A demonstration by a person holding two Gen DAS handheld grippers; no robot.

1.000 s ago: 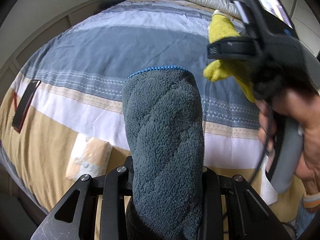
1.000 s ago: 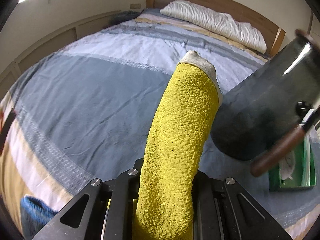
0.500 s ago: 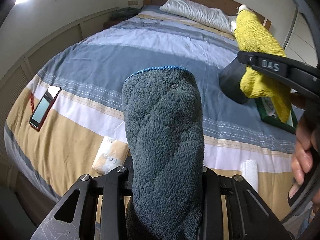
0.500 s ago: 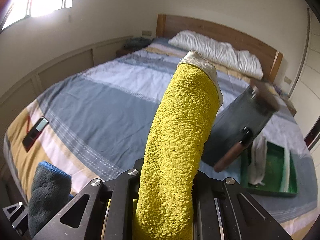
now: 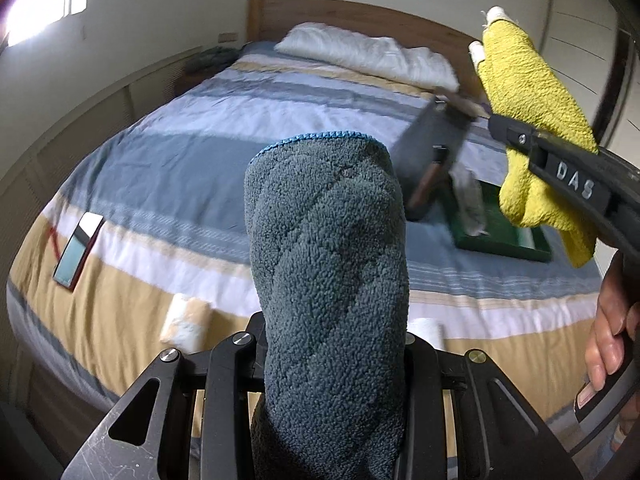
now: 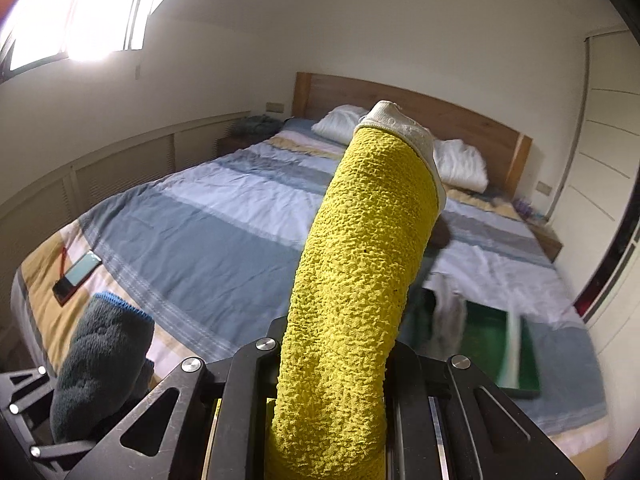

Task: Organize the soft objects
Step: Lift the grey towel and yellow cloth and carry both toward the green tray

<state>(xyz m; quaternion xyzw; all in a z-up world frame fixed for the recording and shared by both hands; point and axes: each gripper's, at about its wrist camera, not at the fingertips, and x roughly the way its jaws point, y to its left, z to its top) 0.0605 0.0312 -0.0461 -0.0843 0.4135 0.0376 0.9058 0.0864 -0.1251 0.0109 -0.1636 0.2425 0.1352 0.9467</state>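
Striped bed [image 5: 168,168], wooden headboard [image 6: 460,116].

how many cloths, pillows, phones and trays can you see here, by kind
cloths: 2, a grey cloth in the left hand-held gripper and a yellow cloth in the right hand-held gripper
pillows: 2
phones: 1
green trays: 1
total: 6

We see a phone [image 5: 78,249] lying on the bed [image 5: 192,168] near its left edge, and a small packet [image 5: 185,322] nearer the foot. At the right a tray [image 5: 508,236] holds a crumpled cloth [image 5: 470,204], with a box [image 5: 434,148] just behind. Pillows [image 5: 368,56] lie against the headboard [image 5: 360,14].
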